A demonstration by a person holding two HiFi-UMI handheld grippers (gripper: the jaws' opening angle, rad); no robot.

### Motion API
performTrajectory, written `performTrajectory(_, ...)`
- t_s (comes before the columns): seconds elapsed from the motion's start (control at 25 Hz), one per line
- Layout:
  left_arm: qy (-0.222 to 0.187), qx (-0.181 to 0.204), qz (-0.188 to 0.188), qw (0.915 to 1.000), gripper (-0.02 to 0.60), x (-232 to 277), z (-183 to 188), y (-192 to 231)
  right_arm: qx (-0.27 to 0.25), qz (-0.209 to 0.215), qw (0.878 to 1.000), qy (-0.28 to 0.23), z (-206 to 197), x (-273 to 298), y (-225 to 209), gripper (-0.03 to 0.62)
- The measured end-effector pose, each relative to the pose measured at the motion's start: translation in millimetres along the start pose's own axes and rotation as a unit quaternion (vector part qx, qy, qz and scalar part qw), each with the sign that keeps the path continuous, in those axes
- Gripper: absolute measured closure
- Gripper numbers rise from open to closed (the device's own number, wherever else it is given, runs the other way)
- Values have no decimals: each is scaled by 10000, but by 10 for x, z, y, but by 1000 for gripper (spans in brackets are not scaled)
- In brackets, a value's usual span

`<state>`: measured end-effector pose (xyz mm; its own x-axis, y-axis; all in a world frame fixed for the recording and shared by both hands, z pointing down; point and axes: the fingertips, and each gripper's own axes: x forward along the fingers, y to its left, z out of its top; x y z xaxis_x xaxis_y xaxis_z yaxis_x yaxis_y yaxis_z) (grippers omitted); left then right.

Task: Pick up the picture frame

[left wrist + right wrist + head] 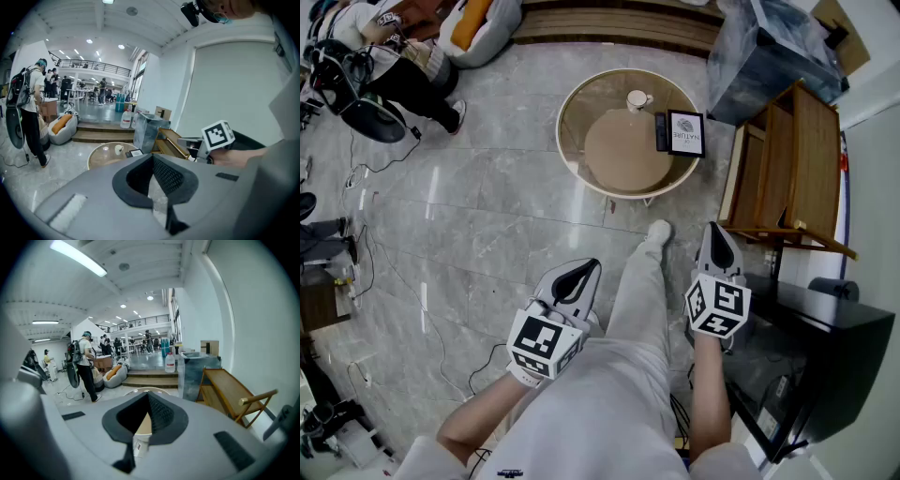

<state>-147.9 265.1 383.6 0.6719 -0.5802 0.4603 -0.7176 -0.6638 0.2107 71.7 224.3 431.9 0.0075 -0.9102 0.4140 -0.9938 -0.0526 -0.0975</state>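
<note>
Picture frame [685, 133] sits by right rim of round glass counter [581, 103], near mug [637, 99], well ahead of you. Your left gripper [584, 270] and right gripper [718, 236] hang low beside your legs, jaws together, empty. Likely carry posture; approach not begun.

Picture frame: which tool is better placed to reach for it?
Right, probably. The picture frame stands at the right edge of the table, nearly straight ahead of the right tool; the left tool sits farther off.
</note>
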Motion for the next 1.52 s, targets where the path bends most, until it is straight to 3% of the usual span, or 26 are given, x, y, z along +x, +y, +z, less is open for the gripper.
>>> performTrajectory(0.2, -211, -199, -12, 9996, 578, -872, -257, -322, -295, 209, 9990, -257, 49, -1542, 633, 591)
performTrajectory(0.52, -314, -422, 67, 9986, 578, -1370, -533, -903, -100, 506, 9987, 31, -408, -2767, 833, 591)
performTrajectory(0.96, -474, -56, -8, 9989, 578, -1183, -285, -1753, 118, 720, 9967, -369, -265, -3006, 212, 588)
performTrajectory(1.32, -178, -133, 94, 9997, 578, -940, -411, -1867, 362, 930, 9947, -253, -316, -2816, -91, 588)
performTrajectory(1.52, -240, -100, 74, 9996, 578, -617, -275, -1657, 366, 1064, 9934, -240, -243, -2401, -29, 588)
